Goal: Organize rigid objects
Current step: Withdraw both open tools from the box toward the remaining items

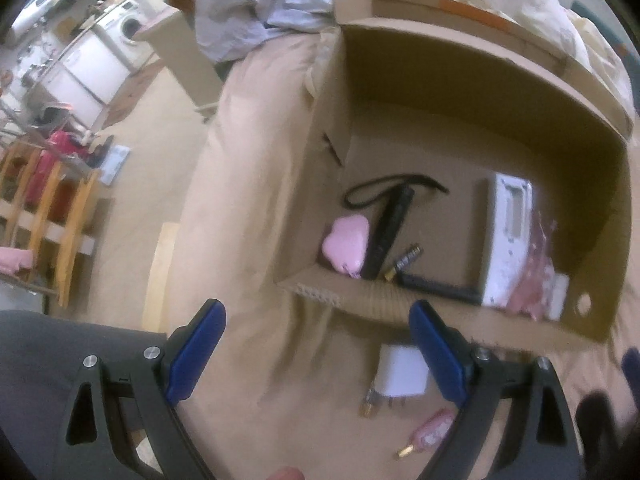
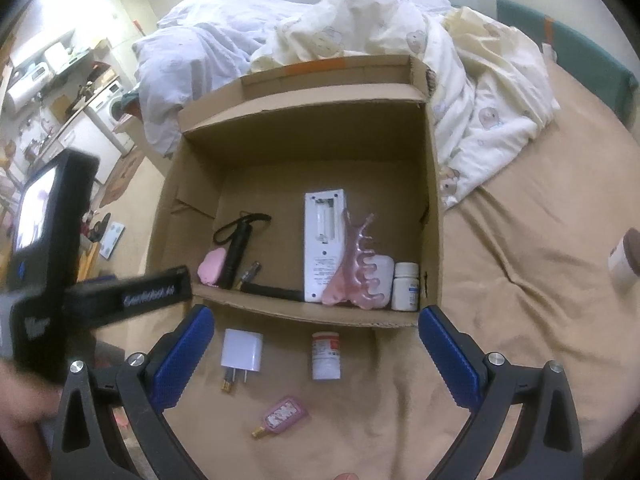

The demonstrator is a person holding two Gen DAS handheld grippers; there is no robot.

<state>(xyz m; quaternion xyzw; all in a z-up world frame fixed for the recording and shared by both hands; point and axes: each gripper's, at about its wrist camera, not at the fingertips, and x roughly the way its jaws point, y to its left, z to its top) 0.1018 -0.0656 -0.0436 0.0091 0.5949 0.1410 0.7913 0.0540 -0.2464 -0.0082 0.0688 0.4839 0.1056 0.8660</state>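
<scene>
An open cardboard box (image 2: 434, 208) sits on the tan bed sheet; it also shows in the left wrist view (image 1: 328, 100). Inside lie a white remote (image 2: 322, 256), a pink hair claw (image 2: 356, 268), a white pill bottle (image 2: 405, 286), a black flashlight (image 2: 236, 250), a pink case (image 2: 212, 266) and a battery (image 2: 250, 270). In front of the box lie a white charger (image 2: 242, 350), a white pill bottle with a red band (image 2: 326, 354) and a pink keychain (image 2: 284, 416). My right gripper (image 2: 316, 344) is open and empty above them. My left gripper (image 1: 316, 344) is open and empty beside the charger (image 1: 402, 374).
A rumpled quilt (image 2: 360, 20) lies behind the box. A jar with a brown lid (image 2: 624, 260) lies on the sheet at the right. The left hand-held unit (image 2: 52, 272) shows at the left of the right wrist view. The bed edge and floor (image 1: 132, 140) are to the left.
</scene>
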